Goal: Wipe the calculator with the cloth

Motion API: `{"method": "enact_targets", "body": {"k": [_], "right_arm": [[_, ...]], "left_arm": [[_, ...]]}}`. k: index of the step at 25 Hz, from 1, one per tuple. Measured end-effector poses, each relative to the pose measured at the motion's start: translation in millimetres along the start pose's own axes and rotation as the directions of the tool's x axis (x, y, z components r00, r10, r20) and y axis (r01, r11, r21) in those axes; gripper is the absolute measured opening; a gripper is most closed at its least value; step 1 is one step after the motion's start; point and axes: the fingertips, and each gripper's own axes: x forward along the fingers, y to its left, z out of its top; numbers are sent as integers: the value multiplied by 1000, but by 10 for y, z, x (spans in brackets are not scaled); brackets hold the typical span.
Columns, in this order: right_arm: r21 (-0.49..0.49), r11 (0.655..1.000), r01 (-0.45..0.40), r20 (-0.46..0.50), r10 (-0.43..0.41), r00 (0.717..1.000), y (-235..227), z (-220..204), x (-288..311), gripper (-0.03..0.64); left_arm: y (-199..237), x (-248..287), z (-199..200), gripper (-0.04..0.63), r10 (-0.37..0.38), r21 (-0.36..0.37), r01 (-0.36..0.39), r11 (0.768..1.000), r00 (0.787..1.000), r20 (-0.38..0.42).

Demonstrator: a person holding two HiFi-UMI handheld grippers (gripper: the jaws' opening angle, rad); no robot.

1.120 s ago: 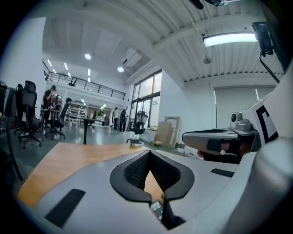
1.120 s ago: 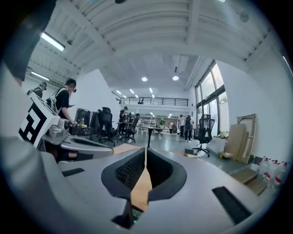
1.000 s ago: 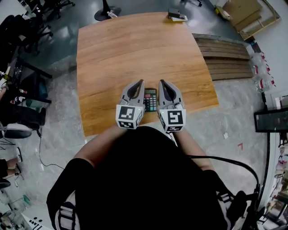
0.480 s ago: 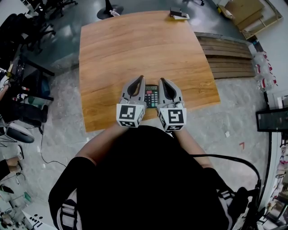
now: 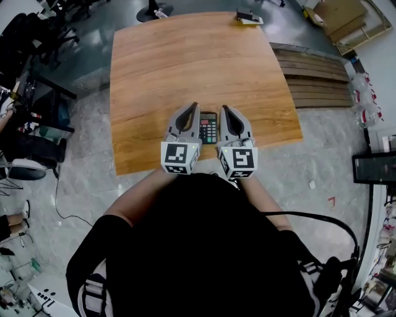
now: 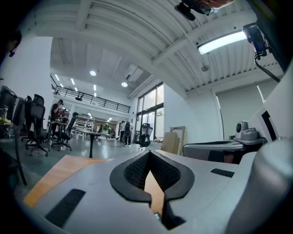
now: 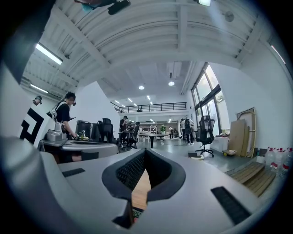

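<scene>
A small dark calculator lies flat near the front edge of the wooden table. My left gripper hangs just to its left and my right gripper just to its right, both pointing level across the table. Each has its jaws shut with nothing between them. In the left gripper view the left gripper shows only bare tabletop through the gap below its tips. In the right gripper view a corner of the calculator peeks out under the right gripper. I see no cloth near the calculator.
A small grey and white object sits at the table's far edge. Wooden planks lie on the floor to the right, and office chairs stand to the left. My dark-clothed body is against the table's front edge.
The left gripper has lifted slightly beside the calculator. The right gripper has kept its place. Both pairs of jaws have stayed shut.
</scene>
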Motion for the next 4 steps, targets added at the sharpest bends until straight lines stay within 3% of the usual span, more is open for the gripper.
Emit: {"method": "enact_targets", "body": {"k": [4], "right_arm": [[2,1000,-10,13,10,1000,34,31,-40,14]], "left_arm": [[-23,-44,1,6,10,0,-10,1000,1000,-2]]}}
